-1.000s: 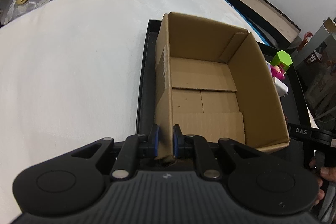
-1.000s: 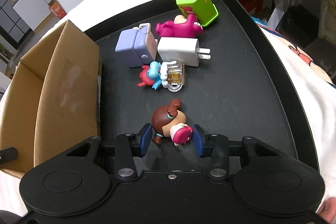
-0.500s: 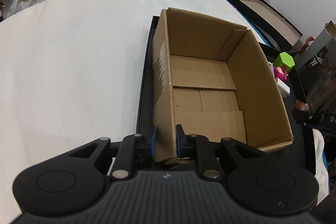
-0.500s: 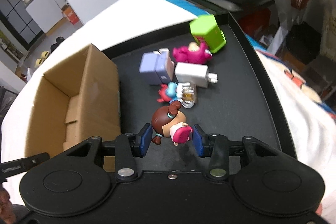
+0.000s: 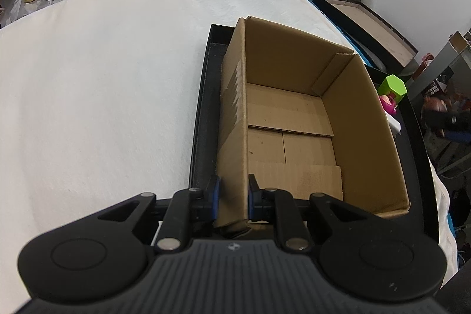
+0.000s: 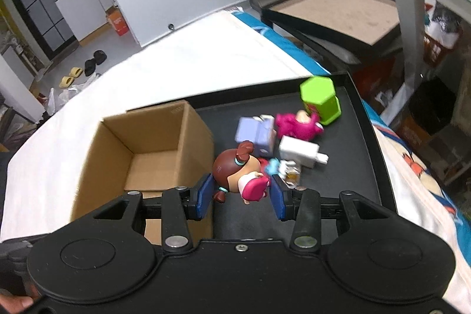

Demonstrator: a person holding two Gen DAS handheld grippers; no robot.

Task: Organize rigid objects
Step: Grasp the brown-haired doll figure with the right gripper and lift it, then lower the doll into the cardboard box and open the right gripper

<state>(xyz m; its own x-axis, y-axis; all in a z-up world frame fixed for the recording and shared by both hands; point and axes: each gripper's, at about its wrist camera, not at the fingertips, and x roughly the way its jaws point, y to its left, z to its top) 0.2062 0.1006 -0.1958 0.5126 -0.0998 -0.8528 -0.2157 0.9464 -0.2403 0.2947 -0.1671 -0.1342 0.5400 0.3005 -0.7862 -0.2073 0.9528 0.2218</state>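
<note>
An open, empty cardboard box (image 5: 294, 119) stands on the left part of a black tray (image 5: 203, 114). My left gripper (image 5: 232, 196) is shut on the box's near left wall. My right gripper (image 6: 241, 196) is shut on a brown-haired doll figure (image 6: 238, 172) and holds it in the air above the tray (image 6: 347, 167), just right of the box (image 6: 147, 149). On the tray lie a green hexagonal box (image 6: 319, 99), a magenta plush toy (image 6: 294, 124), a lilac block (image 6: 256, 133), a white charger (image 6: 301, 152) and a small blue figure (image 6: 272, 167).
The tray sits on a white cloth surface (image 5: 103, 72). Beyond it are a dark framed board (image 6: 332, 11), a shelf (image 6: 426, 19) on the right, and shoes on the floor (image 6: 85, 69). The green box (image 5: 393, 87) peeks past the box's right wall in the left wrist view.
My right gripper has lifted the doll figure off the tray and moved up and left toward the box. My left gripper still holds the box wall.
</note>
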